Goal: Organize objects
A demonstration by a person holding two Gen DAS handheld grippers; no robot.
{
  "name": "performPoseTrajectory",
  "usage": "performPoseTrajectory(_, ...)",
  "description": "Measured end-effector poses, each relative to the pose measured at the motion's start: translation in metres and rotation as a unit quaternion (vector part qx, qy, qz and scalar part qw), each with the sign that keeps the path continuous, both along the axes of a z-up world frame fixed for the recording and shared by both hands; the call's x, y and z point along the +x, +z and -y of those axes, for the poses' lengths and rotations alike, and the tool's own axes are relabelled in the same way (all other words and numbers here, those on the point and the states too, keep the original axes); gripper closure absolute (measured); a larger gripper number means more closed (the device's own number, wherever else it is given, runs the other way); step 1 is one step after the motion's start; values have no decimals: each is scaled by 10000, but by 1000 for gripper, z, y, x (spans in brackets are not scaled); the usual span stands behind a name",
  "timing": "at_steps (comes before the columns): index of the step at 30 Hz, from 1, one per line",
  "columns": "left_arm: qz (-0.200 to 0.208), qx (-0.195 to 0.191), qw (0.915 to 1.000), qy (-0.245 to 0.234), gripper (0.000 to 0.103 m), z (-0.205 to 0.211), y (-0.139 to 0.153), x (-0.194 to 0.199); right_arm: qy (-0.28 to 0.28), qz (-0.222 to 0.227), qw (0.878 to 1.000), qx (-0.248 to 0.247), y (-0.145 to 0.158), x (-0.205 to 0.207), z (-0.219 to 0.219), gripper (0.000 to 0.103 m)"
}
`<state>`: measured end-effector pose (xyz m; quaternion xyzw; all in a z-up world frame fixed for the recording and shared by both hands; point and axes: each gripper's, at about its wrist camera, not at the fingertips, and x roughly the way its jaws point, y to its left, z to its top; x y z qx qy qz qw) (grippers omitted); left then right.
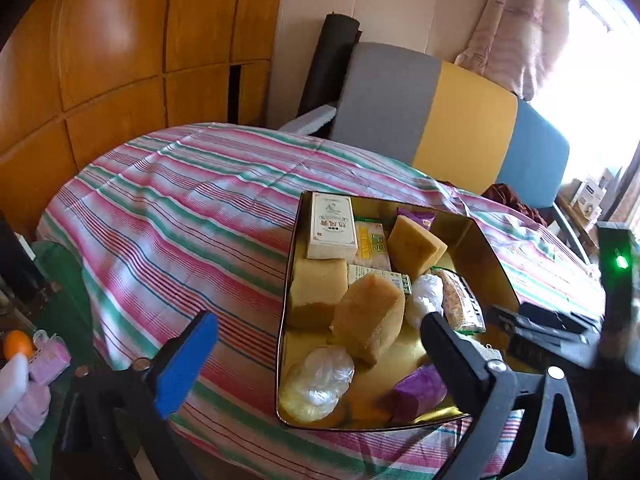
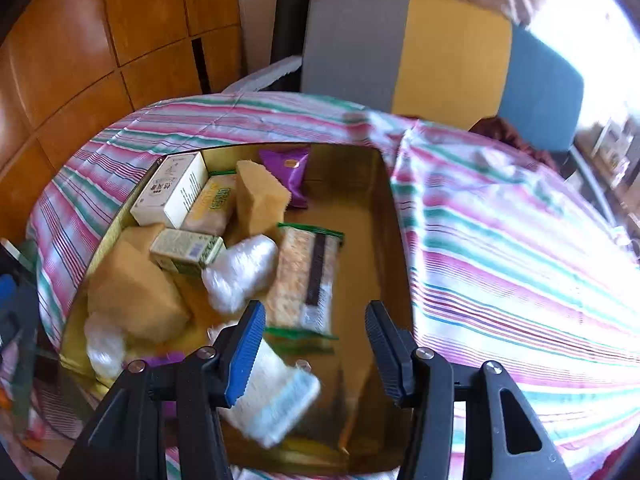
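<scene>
A gold tin box [image 1: 496,264] sits on the striped tablecloth [image 1: 180,208]. It holds yellow sponges [image 1: 368,320], a cream carton [image 1: 334,226], white plastic bundles [image 1: 320,376], a purple packet [image 1: 420,390] and a cereal bar [image 1: 460,300]. My left gripper [image 1: 316,352] hovers over the box's near left corner, jaws wide open and empty. My right gripper [image 2: 314,350] hangs over the gold box [image 2: 394,240] near its front, open with nothing between the pads. A blurred white and blue cloth [image 2: 276,396] lies in the box just under its blue finger [image 2: 246,352]. The cereal bar [image 2: 306,284] lies just beyond.
A grey, yellow and blue cushioned seat [image 1: 460,128] stands behind the table. Wooden panels [image 1: 120,60] fill the left wall. An orange [image 1: 18,344] and pink packets [image 1: 50,364] crowd the left edge. Bare striped cloth [image 2: 520,260] stretches right of the box.
</scene>
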<state>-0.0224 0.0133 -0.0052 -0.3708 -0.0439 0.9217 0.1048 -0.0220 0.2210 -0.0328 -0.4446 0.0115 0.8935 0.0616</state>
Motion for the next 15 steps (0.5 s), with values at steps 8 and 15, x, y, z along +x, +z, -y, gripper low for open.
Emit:
performPoseTrajectory(8, -321, -285, 9990, 130, 0, -11, 10, 18, -309, -619, 9974, 208, 18, 47, -2, 50)
performPoseTrajectory(15, -497, -619, 9965, 256, 0, -21, 15, 31, -242, -754, 9960, 402, 17, 56, 10, 50)
